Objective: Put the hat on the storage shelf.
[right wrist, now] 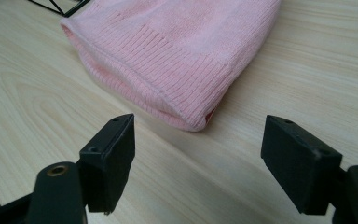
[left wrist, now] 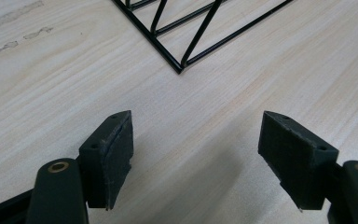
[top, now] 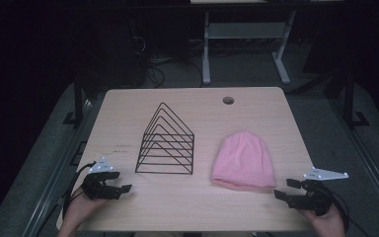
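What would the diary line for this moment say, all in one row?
left gripper: open, near wire rack | right gripper: open, facing pink hat brim corner | hat flat on table, untouched

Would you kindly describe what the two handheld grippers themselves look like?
Both are black. The left gripper and right gripper each carry a pale grey three-cornered plate on top and trail a black cable. In the gripper views, each has two blocky black jaws with flat, slightly worn pads and brass-coloured rings at the pivots. No sleeves are visible on the forearms.
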`<action>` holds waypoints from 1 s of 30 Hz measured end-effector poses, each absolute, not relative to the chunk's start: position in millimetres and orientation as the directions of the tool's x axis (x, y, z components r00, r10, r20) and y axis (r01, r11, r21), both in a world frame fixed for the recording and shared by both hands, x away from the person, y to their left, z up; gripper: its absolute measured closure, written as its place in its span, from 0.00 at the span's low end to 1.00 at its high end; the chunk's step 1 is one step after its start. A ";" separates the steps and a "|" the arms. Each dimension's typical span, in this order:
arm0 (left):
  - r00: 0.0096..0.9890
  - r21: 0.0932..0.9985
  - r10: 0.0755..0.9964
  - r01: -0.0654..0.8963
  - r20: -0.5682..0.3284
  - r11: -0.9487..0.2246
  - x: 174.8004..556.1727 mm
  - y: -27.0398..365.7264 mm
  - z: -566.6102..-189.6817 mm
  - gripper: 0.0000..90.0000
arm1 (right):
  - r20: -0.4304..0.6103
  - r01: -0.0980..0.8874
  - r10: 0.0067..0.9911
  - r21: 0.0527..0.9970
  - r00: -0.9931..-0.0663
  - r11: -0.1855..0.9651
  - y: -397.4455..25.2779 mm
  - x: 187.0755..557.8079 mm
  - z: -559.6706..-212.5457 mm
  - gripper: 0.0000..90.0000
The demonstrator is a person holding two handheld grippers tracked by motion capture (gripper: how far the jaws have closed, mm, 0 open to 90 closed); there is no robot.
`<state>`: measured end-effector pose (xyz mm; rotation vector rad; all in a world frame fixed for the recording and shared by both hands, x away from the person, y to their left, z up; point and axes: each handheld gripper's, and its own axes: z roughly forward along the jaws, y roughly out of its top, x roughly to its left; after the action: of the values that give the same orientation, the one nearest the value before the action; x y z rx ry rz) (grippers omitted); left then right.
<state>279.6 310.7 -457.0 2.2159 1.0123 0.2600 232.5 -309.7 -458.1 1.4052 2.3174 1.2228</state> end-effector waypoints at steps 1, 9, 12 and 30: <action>0.685 0.650 0.723 0.591 -0.092 -0.478 280.5 310.1 -457.2 0.30 | 0.259 0.667 0.802 0.713 -0.539 0.218 -309.6 232.6 -458.1 0.28; 0.679 0.652 0.728 0.594 -0.091 -0.472 279.7 312.0 -458.0 0.29 | 0.247 0.658 0.802 0.719 -0.543 0.224 -311.1 236.8 -452.8 0.27; 0.676 0.655 0.730 0.597 -0.100 -0.463 279.0 313.7 -457.7 0.29 | 0.252 0.662 0.800 0.716 -0.544 0.224 -310.7 240.2 -447.8 0.27; 0.675 0.662 0.729 0.598 -0.112 -0.452 279.6 315.5 -456.9 0.29 | 0.234 0.669 0.763 0.669 -0.602 0.323 -296.2 282.0 -418.1 0.22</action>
<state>279.6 315.5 -456.9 2.1964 1.0166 0.2455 282.0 -296.2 -418.1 1.3352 2.4514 1.1455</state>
